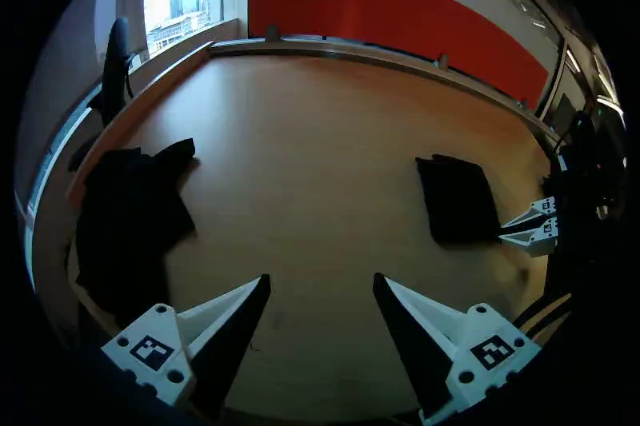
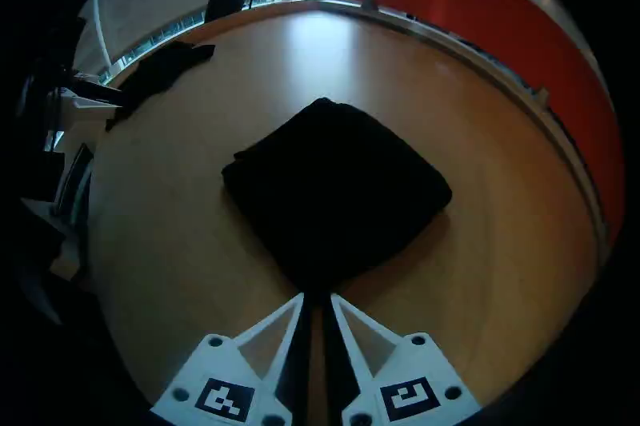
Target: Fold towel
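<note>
Bench (image 1: pixel 320 130): one, wood, everything is being carried on it.
Red panel (image 1: pixel 400 18): one, running behind the far edge.
Chair (image 1: pixel 116 66): one, being seen past the left end.
Dark cloths: two being counted.
- Crumpled cloth (image 1: pixel 132 210): lying unfolded at the bench's left edge, well apart from the other.
- Towel (image 2: pixel 336 194): black, already folded to a compact rectangle, lying flat mid-bench, directly ahead of the right gripper.

Grippers: two, four fingers in total.
- Right gripper (image 2: pixel 318 298): fingers are being held narrow, only a slim gap between them, with the tips at the towel's near corner. Whether cloth is being pinched cannot be told.
- Left gripper (image 1: pixel 320 278): fingers are being held wide, nothing between them, hovering over bare bench between the two cloths.

Step, as judged: the fold on this towel is being finished or just squared up, and the shape looks done.

Next move, as judged: the near corner is to be let go cleanly without the layers being dragged. The crumpled cloth would then be needing both grippers, one at each of two corners, to be spread flat.
</note>
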